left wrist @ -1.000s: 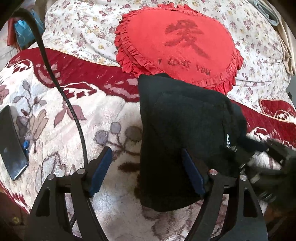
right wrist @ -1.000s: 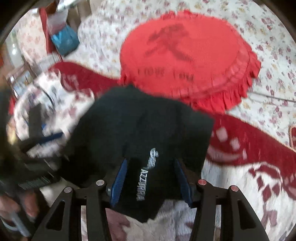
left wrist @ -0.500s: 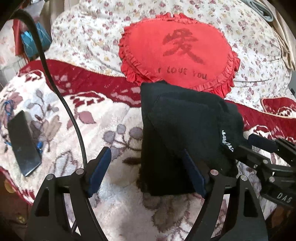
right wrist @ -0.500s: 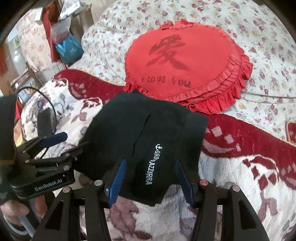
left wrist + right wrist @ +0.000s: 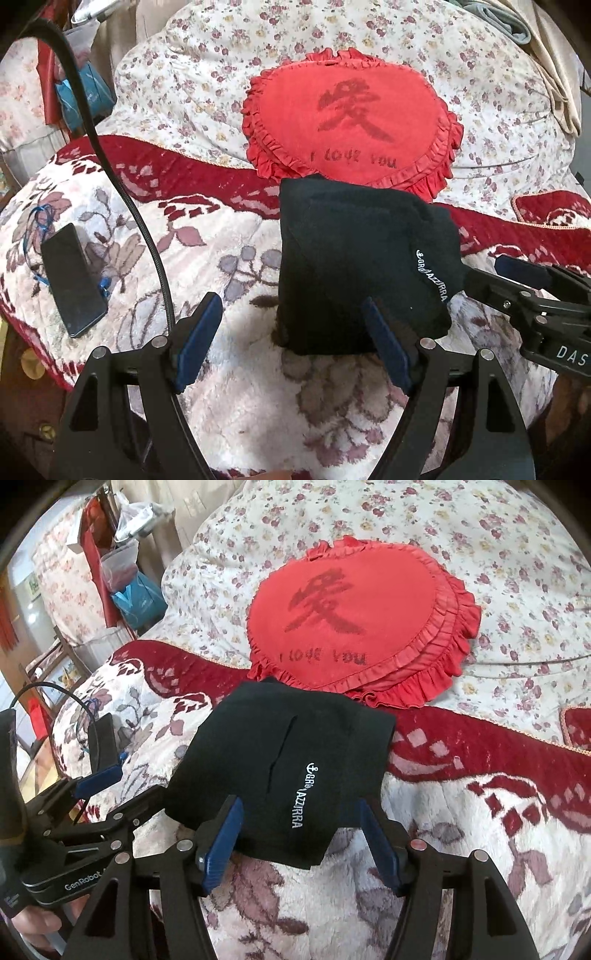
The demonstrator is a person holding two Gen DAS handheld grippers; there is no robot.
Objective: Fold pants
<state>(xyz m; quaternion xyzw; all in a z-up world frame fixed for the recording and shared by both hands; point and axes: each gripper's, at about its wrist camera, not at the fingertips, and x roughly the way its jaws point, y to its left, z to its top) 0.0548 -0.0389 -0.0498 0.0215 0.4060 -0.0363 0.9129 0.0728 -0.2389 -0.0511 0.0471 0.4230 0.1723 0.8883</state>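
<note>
The black pants lie folded into a compact bundle on the floral blanket, white lettering on top; they also show in the right wrist view. My left gripper is open and empty, just in front of the bundle's near left corner. My right gripper is open and empty, its jaws standing either side of the bundle's near edge without holding it. The right gripper also shows at the right of the left wrist view. The left gripper shows at the left of the right wrist view.
A red heart-shaped cushion lies just behind the pants. A black phone lies on the blanket at the left, near a black cable. Bags and clutter stand at the far left beyond the bed.
Both grippers have drawn back from the folded pants, which stay flat on the blanket. The right gripper has pulled away from the bundle's right side.
</note>
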